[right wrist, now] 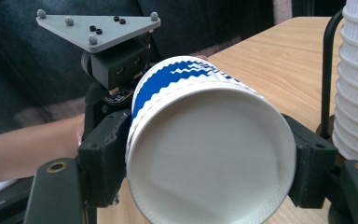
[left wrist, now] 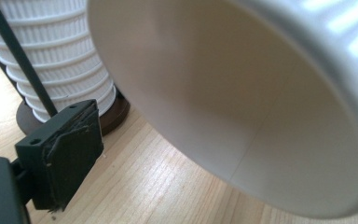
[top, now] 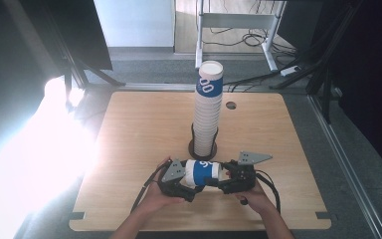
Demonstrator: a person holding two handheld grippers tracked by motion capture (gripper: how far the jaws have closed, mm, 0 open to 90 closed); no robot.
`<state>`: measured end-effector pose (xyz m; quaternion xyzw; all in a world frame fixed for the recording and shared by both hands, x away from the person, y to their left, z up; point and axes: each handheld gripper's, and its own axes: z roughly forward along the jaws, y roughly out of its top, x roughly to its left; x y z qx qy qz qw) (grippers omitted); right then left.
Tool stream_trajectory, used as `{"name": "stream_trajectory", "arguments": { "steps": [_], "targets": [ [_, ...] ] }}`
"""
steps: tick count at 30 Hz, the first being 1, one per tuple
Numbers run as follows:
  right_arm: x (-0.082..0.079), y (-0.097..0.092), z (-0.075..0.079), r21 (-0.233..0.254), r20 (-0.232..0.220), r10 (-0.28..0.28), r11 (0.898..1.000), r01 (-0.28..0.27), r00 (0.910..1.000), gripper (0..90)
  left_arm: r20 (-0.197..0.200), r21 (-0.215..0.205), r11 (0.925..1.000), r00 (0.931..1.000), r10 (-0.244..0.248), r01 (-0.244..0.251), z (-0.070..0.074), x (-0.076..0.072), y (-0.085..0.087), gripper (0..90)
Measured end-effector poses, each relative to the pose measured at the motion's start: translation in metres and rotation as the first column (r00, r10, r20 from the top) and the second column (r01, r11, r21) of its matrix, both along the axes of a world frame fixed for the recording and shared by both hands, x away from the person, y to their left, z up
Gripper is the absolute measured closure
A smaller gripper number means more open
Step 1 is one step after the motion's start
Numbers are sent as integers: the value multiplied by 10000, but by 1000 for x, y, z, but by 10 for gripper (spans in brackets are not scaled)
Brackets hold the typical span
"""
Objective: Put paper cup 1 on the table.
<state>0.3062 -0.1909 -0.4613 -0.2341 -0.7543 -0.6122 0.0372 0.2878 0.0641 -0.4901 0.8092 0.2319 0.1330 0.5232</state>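
Right gripper [right wrist: 209, 177]: clamped on the base end of the paper cup [top: 204, 173], cup lying level between both hands.
Left gripper [top: 179, 180]: jaws spread, pads off the cup's mouth end.
Stack [top: 207, 107]: upright, just beyond the grippers.
Technique: keep the right clamp light to avoid crushing; draw the left gripper straight off.

Cup [top: 203, 173]: white, blue wavy band. Stacked cups [top: 208, 112]: white, ribbed. Table [top: 139, 129]: light wood grain. Claws black.
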Motion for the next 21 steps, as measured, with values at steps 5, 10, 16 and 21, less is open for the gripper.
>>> {"name": "stream_trajectory", "arguments": {
  "steps": [5, 10, 16, 21],
  "targets": [
    [0, 3, -2, -169, -99, 231, 9996, -232, 9997, 272, 277, 86, 9998, 9995, -176, 173, 0, -2, -5, 32],
    [2, 3, -3, -188, -198, 117, 9998, -120, 9997, 271, 403, 5, 9999, 9990, -170, 170, 1, -4, -6, 84],
    [3, 2, -3, -179, -250, 74, 9998, -79, 9997, 270, 378, 66, 9999, 9992, -162, 160, 0, -3, -7, 99],
    [4, 1, -4, -143, -410, 103, 9998, -109, 9991, 263, 393, 149, 9998, 9991, -153, 147, 0, -4, -5, 120]
  ]
}}
